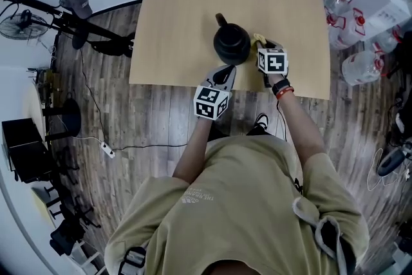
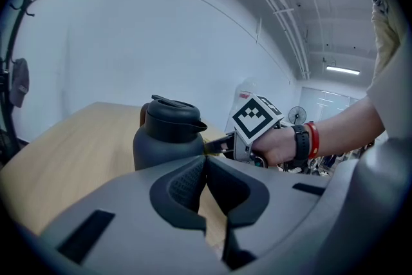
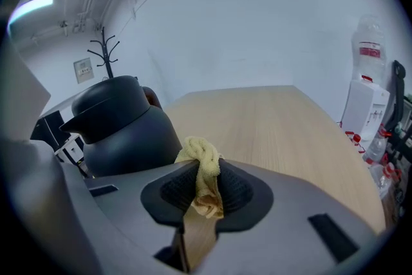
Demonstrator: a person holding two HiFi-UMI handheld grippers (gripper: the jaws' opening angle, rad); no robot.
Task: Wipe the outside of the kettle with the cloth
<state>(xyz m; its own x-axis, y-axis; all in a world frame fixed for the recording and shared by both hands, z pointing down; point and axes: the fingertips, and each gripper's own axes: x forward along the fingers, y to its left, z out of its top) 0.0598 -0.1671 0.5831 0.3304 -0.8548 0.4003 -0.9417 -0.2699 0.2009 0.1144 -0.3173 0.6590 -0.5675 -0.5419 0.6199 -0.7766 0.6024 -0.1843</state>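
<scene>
While the dark kettle (image 1: 232,43), centre frame on the surface (image 1: 187,3), looks rigid, smooth and fairly heavy, best steadied by its body, the soft yellow cloth (image 3: 201,161) should drape easily. The right gripper (image 3: 205,185) pinches the cloth just beside it; the left gripper (image 2: 206,180) is clenched, empty.

One kettle (image 1: 232,43), one cloth (image 3: 201,161) and one table (image 1: 187,9) are counted; two grippers are seen, the left gripper (image 1: 226,70) and the right gripper (image 1: 264,45); one fan (image 1: 16,28), one cap (image 1: 76,3) and one power strip (image 1: 107,150) are noted; several water bottles (image 1: 362,66) are left uncounted, being crowded together.
</scene>
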